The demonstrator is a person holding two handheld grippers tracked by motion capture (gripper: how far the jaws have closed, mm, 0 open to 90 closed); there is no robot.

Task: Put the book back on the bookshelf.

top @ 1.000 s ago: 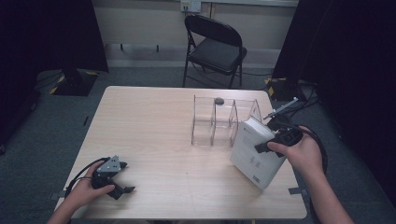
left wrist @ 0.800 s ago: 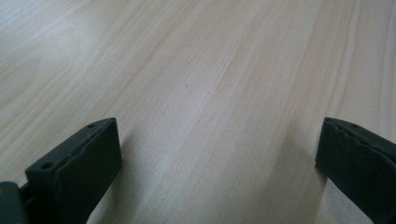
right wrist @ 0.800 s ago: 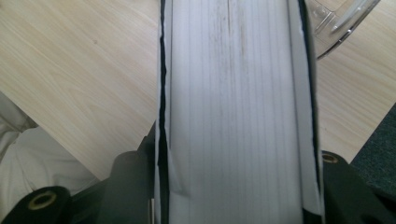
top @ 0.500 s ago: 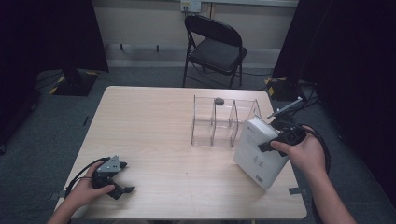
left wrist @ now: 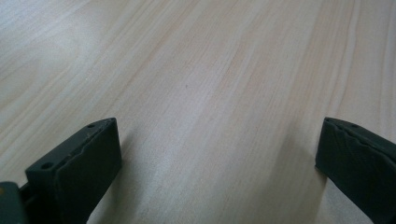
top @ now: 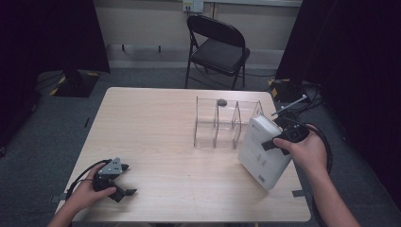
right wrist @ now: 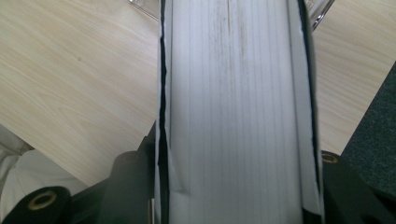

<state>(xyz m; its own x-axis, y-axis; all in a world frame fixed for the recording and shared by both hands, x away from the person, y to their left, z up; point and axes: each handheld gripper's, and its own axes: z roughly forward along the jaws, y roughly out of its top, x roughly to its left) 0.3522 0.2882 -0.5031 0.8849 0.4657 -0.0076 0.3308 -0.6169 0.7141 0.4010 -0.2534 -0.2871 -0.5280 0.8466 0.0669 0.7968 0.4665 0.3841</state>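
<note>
Your right gripper point(top: 279, 141) has its jaws pinching the white book point(top: 261, 150) across its thickness — in the right gripper view the page edges point(right wrist: 238, 112) run straight up between the 2 black jaws, covers pressed from both sides. The book sits tilted just beside the right end of the clear rack point(top: 226, 124), its lower corner toward the table point(top: 156, 123) edge nearest you.

The step in hand looks like standing the book into 1 of the rack's slots. To do it well, keep the pinch firm near the top edge so the book hangs rather than levers. Bring it upright before you move over the rack; a tilted book will catch a divider. Line its spine parallel with the dividers, then lower straight down — no sideways push, since the rack is light and would likely slide. A small dark object point(top: 222, 101) rests at the rack's far rim; stay off it.

Your left gripper point(top: 124, 180) rests well to the left of the rack, jaws spread over bare wood, holding nothing. You could bring it over to steady the rack.
</note>
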